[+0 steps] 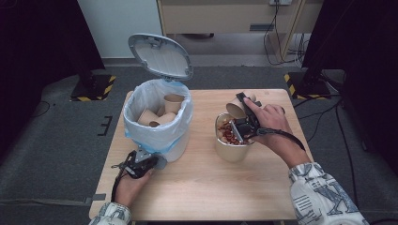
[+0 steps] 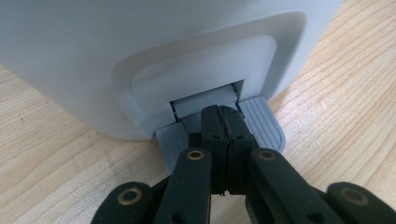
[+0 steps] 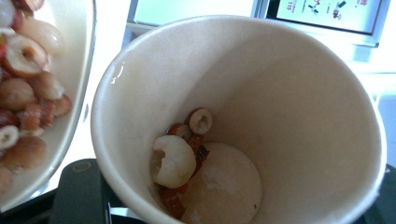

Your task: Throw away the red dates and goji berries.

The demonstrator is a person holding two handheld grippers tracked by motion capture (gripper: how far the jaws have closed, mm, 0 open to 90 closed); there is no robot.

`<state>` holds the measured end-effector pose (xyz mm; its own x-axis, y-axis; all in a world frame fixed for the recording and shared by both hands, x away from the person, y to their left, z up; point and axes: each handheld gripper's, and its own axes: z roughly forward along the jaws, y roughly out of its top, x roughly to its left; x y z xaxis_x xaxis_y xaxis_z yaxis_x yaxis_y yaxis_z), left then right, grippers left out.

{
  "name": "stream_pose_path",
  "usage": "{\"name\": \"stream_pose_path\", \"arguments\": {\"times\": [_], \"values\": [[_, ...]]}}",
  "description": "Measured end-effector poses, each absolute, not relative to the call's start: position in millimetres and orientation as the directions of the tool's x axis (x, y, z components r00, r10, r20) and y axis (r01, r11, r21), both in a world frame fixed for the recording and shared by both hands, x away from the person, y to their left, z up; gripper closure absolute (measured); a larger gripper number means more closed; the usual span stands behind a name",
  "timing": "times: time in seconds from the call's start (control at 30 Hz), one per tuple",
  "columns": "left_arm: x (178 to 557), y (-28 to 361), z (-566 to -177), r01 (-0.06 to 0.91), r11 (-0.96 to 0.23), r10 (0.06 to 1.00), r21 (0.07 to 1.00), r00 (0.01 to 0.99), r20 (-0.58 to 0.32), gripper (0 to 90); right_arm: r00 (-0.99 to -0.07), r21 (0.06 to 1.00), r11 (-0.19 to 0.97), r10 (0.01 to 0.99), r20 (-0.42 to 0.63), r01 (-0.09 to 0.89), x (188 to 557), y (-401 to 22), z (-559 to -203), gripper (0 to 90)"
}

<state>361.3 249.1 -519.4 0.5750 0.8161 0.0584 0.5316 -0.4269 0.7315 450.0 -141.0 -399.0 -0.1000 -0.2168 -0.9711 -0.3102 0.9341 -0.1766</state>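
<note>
A white pedal bin with a blue-white liner stands at the table's left, its grey lid raised and several paper cups inside. At the bin's base, my left gripper is shut with nothing between its jaws. Its tips rest on the grey pedal. My right gripper is shut on a paper cup, held tilted over a tan bowl of red and white fruit pieces. In the right gripper view the cup holds a few leftover pieces, beside the bowl.
The wooden table has bare room in front of the bowl and bin. Dark stands with yellow-black feet sit on the floor behind both back corners, with cables on the right.
</note>
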Motion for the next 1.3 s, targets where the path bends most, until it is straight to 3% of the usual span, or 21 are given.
{"name": "stream_pose_path", "arguments": {"times": [0.3, 0.73, 1.3], "values": [[361, 249, -519, 0.531, -0.428, 0.816, 0.731, 0.575, 0.059, 88.5, -0.126, -0.098, 0.942, -0.145, -0.981, -0.322, 450, -137, -389, 29.8], [361, 249, -519, 0.531, -0.427, 0.816, 0.731, 0.575, 0.059, 88.5, -0.224, 0.149, 0.933, 0.077, -0.972, -0.328, 455, -137, -370, 29.8], [361, 249, -519, 0.531, -0.427, 0.816, 0.732, 0.575, 0.059, 88.5, -0.29, 0.275, 0.901, 0.179, -0.94, -0.336, 456, -129, -356, 29.8]]}}
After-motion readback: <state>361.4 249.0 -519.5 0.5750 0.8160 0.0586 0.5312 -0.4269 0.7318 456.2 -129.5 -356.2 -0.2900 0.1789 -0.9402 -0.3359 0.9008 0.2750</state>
